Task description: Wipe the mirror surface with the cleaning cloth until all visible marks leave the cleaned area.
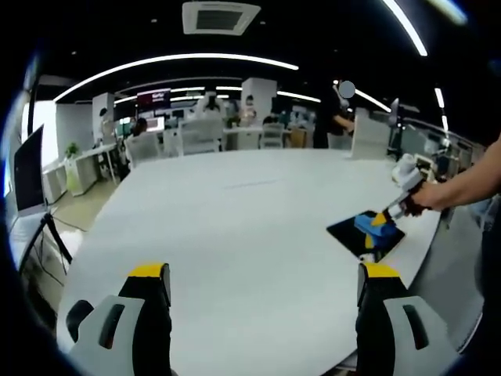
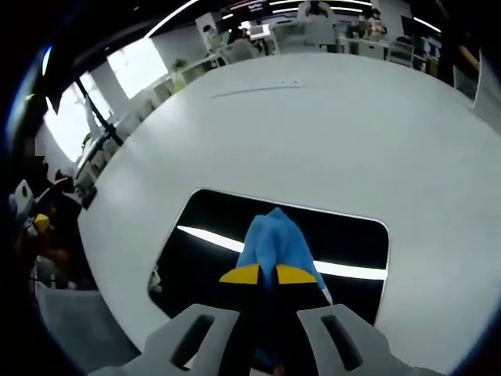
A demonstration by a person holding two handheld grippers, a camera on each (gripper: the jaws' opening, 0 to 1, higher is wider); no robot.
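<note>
Left gripper view: the left gripper (image 1: pixel 264 283) rises from the bottom edge, jaws wide apart over the white table (image 1: pixel 235 219). At right, the right gripper (image 1: pixel 383 221) presses a blue cleaning cloth (image 1: pixel 366 224) onto the mirror (image 1: pixel 350 233).

Right gripper view: yellow-tipped jaws pinch the cloth at lower centre, its lower part hidden behind them, against the dark mirror.

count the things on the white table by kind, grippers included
mirror: 1
blue cleaning cloth: 1
hand-held gripper: 2, the left hand-held gripper open over bare table, the right hand-held gripper shut on the cloth, over the mirror
total: 4
</note>
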